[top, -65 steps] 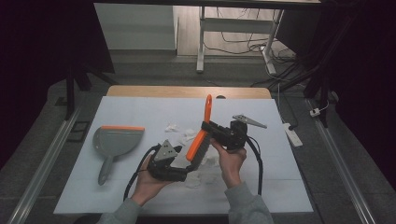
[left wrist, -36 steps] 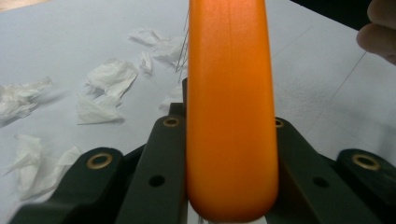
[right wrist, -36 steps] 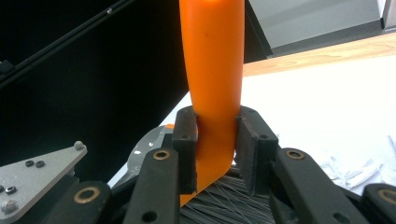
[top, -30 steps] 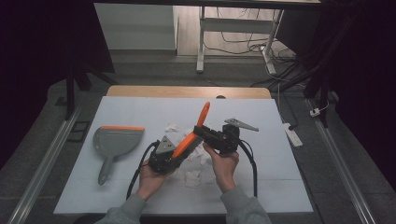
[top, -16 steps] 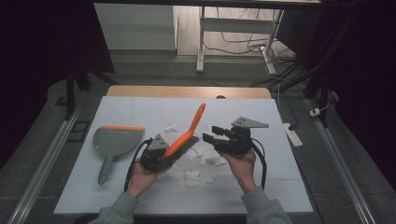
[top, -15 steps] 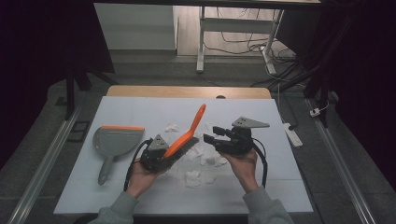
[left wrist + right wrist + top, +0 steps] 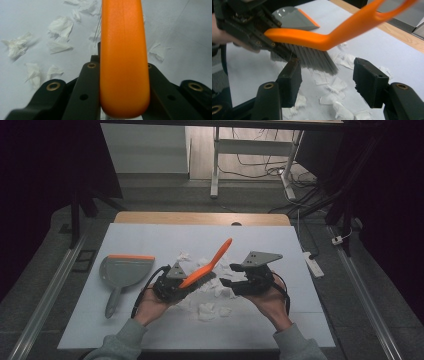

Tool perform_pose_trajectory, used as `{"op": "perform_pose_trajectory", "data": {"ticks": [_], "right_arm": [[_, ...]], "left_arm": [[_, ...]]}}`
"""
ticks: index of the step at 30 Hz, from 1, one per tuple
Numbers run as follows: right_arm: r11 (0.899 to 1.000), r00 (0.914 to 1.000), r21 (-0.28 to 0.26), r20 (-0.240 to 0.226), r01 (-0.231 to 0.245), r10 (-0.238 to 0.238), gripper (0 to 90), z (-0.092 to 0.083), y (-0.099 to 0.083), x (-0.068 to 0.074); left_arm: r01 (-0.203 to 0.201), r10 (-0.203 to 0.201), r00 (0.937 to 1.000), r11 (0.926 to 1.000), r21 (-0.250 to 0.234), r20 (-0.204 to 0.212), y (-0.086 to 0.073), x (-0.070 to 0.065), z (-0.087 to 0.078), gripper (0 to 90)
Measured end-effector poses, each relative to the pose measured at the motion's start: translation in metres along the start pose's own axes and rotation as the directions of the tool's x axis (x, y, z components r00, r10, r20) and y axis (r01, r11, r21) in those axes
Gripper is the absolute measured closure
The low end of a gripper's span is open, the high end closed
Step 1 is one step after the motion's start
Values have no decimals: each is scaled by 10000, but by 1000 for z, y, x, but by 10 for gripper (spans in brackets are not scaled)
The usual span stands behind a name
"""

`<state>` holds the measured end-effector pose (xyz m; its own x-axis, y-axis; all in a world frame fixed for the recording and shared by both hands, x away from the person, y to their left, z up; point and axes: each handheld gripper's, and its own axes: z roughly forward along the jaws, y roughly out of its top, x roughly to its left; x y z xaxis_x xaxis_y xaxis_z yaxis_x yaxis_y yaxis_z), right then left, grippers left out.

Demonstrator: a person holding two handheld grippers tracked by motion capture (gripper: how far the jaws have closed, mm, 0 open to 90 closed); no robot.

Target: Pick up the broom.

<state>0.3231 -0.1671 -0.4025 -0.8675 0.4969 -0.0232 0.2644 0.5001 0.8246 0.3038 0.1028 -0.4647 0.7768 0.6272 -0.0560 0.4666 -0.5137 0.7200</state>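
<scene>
Left gripper (image 7: pixel 172 287) clenches the orange brush (image 7: pixel 206 268) above the paper scraps (image 7: pixel 210 309), right gripper (image 7: pixel 235 285) jaws just opened off it, probably sweeping toward the dustpan (image 7: pixel 125 272) next.

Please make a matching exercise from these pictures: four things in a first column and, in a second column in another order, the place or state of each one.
Things:
1. orange plastic hand brush with grey bristles
2. grey plastic dustpan with an orange edge
3. torn white paper scraps
4. right gripper

Places or states:
A. scattered on the white table top
B. jaws apart, nothing between them
C. clamped in the left gripper
D. lying alone at the table's left side

Pairs: 1-C, 2-D, 3-A, 4-B
</scene>
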Motion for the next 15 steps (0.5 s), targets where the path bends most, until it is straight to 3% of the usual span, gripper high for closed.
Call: {"op": "perform_pose_trajectory", "data": {"ticks": [4,5,6,7,10,11,14,15], "right_arm": [[9990,9991,158,-30,417,-416,392,1,4,3],[9980,9983,265,-70,573,-572,391,2,6,5],[9938,9946,421,-177,1027,-1020,391,3,10,8],[9938,9946,421,-177,1027,-1020,391,3,10,8],[9846,9872,728,-221,1591,-1579,399,5,17,11],[9765,9820,1035,-213,1891,-1879,399,8,21,12],[9678,9782,1426,-335,2076,-2049,394,14,24,11],[9590,9752,1767,-391,2215,-2181,391,20,26,9]], "left_arm": [[-373,368,9993,9981,499,107,8,-1,4,802],[-476,469,9988,9970,616,124,9,-2,5,802],[-584,573,9982,9953,768,164,11,-2,5,803],[-648,634,9978,9942,854,192,13,-2,7,803],[-905,877,9957,9898,1097,293,17,-5,9,802],[-1062,1028,9941,9866,1238,334,18,-6,10,802],[-1281,1227,9913,9822,1376,472,20,-10,13,802],[-1366,1302,9900,9805,1410,533,21,-11,14,802]]}}
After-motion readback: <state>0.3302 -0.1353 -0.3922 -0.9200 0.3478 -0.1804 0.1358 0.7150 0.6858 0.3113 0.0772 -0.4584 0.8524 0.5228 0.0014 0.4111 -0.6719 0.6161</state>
